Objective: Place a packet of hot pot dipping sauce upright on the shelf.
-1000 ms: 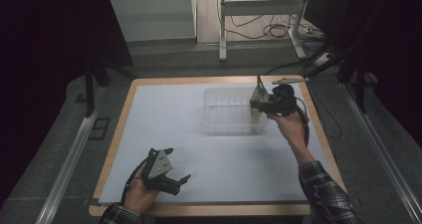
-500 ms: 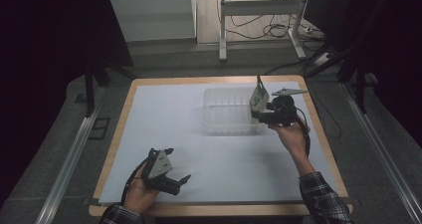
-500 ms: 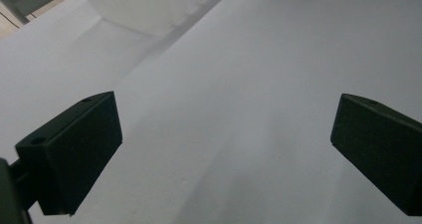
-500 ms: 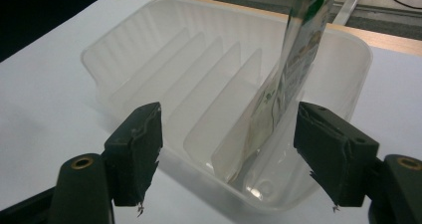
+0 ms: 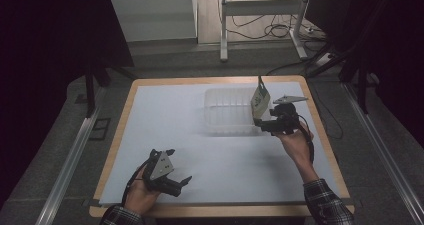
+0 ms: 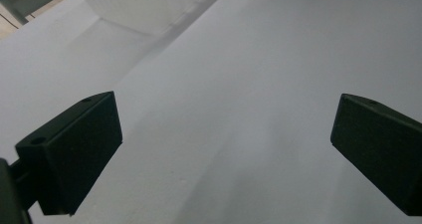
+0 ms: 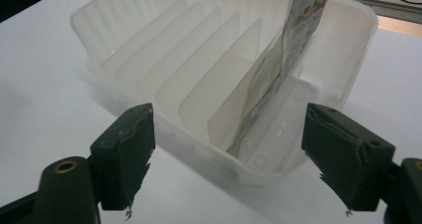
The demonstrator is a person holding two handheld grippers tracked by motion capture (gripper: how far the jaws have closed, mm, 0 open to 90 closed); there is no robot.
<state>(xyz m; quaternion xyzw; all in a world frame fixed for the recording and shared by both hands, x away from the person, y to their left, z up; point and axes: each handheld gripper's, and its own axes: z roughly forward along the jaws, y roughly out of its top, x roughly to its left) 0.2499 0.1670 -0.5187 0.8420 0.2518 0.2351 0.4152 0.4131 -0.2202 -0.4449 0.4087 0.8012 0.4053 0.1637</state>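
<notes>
A clear plastic bin point(image 5: 227, 112) with several upright dividers stands at the table's back right. A flat printed packet point(image 5: 259, 100) stands on edge in its right end slot, leaning against a divider point(image 7: 283, 69). My right gripper point(image 5: 264, 126) sits just off the bin's near right corner. Its jaws have just been opening and stand open point(image 7: 229, 154); the packet lies beyond them and neither pad touches it. My left gripper point(image 5: 180, 166) rests near the front left of the table, open over bare white surface point(image 6: 224, 149).
The bin's rim point(image 7: 99, 10) faces the right gripper. A white sheet point(image 5: 165, 120) covers the wooden-edged table point(image 5: 125, 110). The bin's corner point(image 6: 139, 5) lies far ahead of the left jaws. Metal table legs and cables point(image 5: 260, 15) stand beyond the table.
My right gripper has sunk and drawn slightly toward the near side, the packet going down into the bin, and its jaws have spread wider. The left gripper has stayed put.
</notes>
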